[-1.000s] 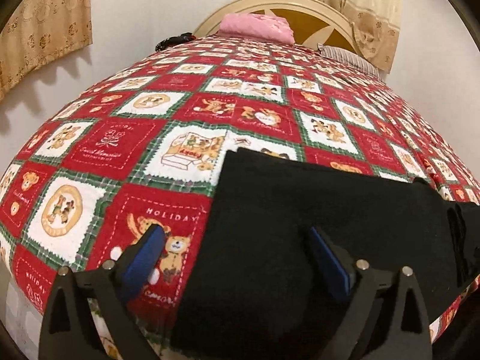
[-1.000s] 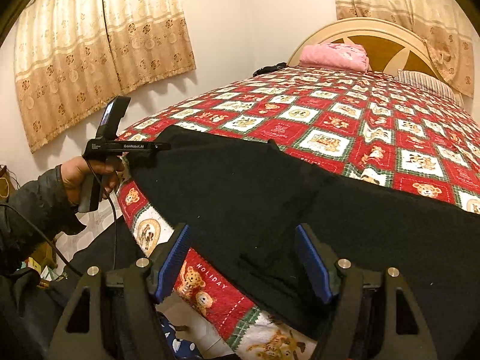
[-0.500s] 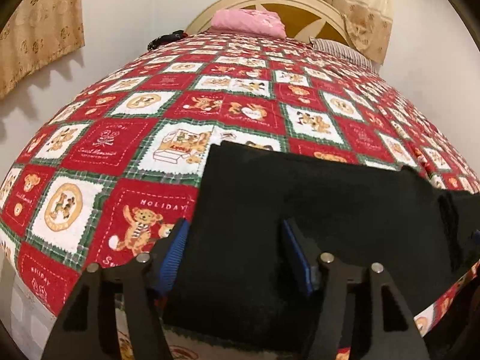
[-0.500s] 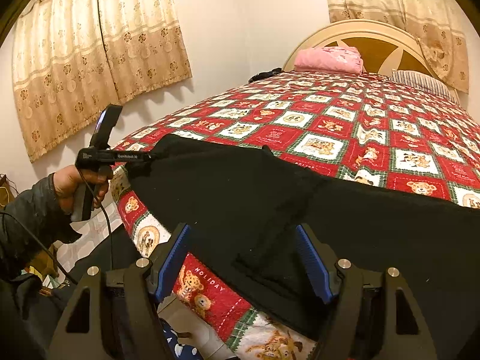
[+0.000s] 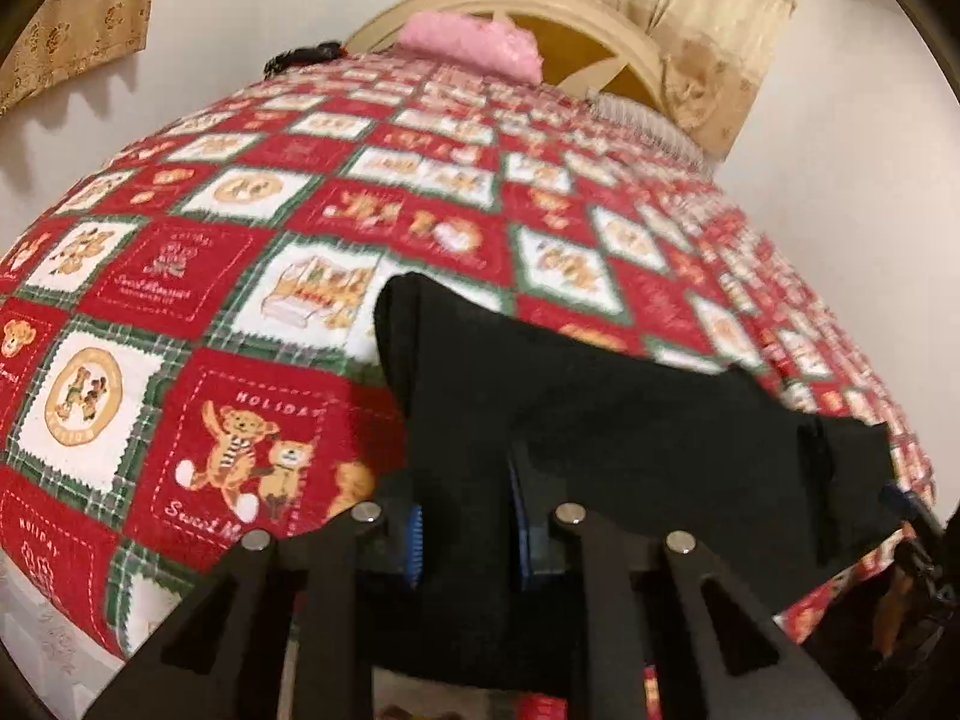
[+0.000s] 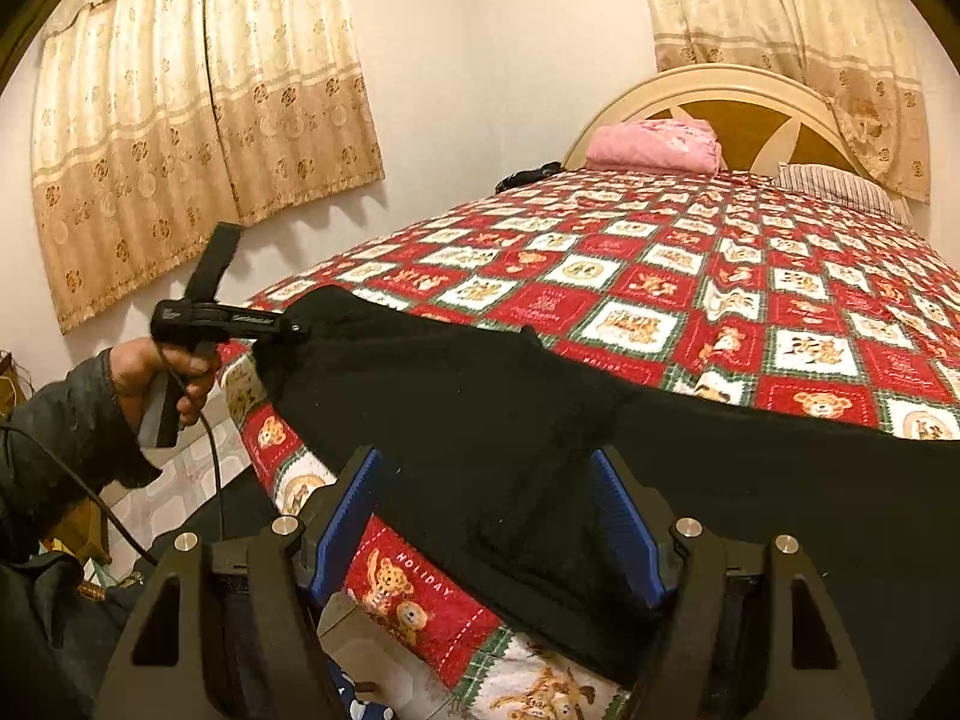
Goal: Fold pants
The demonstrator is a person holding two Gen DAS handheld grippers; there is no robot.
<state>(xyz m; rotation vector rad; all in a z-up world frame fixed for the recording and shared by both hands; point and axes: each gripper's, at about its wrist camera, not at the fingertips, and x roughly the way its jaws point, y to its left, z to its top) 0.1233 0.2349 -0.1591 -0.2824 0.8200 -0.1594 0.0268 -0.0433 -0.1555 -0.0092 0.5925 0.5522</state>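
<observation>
1. Left wrist view: the black pants [image 5: 600, 432] lie across the near edge of the bed [image 5: 252, 252], on a red, white and green quilt printed with teddy bears.
2. The bed holds a pink bundle [image 5: 474, 45] at its head, against the cream headboard [image 5: 540, 6], with a small dark thing [image 5: 306, 54] to its left and a striped pillow [image 5: 648, 120] to its right.
3. The left gripper [image 5: 465, 546] has its blue pads close together with a fold of the pants' corner between them; the jaws are closing on the cloth, and that corner stands lifted off the quilt.
4. Right wrist view: the right gripper [image 6: 489, 519] points down at the pants' near edge, jaws wide apart, with cloth between the pads [image 6: 348, 516] but not pinched.
5. In the same view the person's left hand [image 6: 159, 375], in a dark sleeve, grips the left tool's handle at the bed's left corner, its nose level and buried in the raised cloth.
6. Curtains [image 6: 198, 120] hang on the walls.
</observation>
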